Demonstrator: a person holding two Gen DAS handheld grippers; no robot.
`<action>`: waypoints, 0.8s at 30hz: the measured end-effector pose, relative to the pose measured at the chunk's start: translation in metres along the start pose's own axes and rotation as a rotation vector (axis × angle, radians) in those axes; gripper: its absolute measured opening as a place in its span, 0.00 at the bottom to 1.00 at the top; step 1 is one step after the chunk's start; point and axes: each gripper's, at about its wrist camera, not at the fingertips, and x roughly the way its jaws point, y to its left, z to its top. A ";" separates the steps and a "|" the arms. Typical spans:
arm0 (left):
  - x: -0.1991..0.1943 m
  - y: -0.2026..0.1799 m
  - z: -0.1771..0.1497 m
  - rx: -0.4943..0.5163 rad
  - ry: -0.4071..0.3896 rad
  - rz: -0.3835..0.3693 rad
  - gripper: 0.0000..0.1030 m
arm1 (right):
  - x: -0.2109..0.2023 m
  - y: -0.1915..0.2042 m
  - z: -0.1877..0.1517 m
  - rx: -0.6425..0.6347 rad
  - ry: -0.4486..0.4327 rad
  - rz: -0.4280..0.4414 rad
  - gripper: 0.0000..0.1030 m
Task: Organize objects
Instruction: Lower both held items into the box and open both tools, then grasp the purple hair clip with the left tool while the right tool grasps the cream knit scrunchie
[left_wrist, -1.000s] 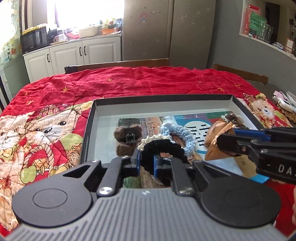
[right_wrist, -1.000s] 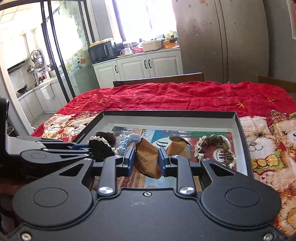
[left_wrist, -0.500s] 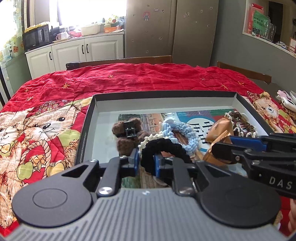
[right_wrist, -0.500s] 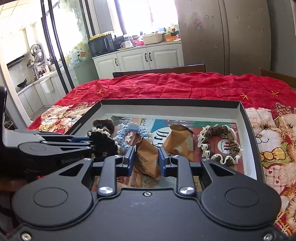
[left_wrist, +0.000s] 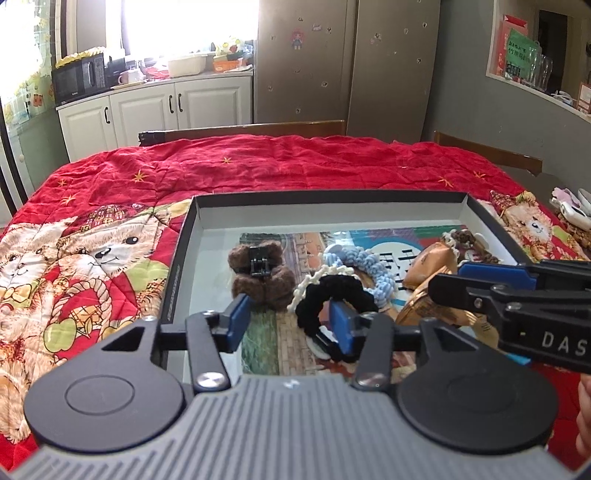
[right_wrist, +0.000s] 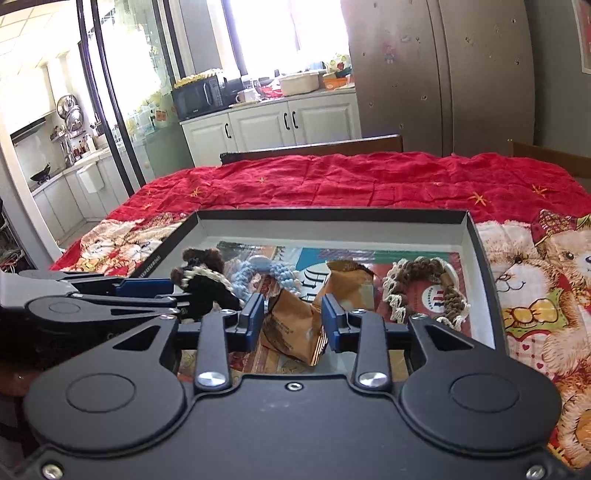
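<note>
Over the tray's (left_wrist: 177, 266) near edge we find our left claw (left_wrist: 286, 325) opening off the black scrunchie (left_wrist: 334, 291), delivered, while our right claw (right_wrist: 291, 319) starts opening around the brown packet (right_wrist: 295, 325).

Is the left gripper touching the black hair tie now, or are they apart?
Touching. In the left wrist view the left gripper is opening; its left finger stands clear, but the black hair tie drapes over its right finger.

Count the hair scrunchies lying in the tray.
3: black scrunchie between the opening left gripper fingers, light blue scrunchie behind it, brown-and-cream scrunchie at the tray right side. Others may be hidden underneath.
</note>
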 end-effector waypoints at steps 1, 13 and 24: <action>-0.002 -0.001 0.001 0.000 -0.007 0.001 0.65 | -0.002 0.000 0.001 0.000 -0.004 0.002 0.32; -0.047 0.001 0.000 -0.021 -0.075 0.049 0.79 | -0.041 0.001 0.003 -0.026 -0.027 -0.014 0.32; -0.090 0.014 -0.035 -0.063 -0.056 0.041 0.81 | -0.083 -0.006 -0.022 -0.052 0.023 -0.057 0.32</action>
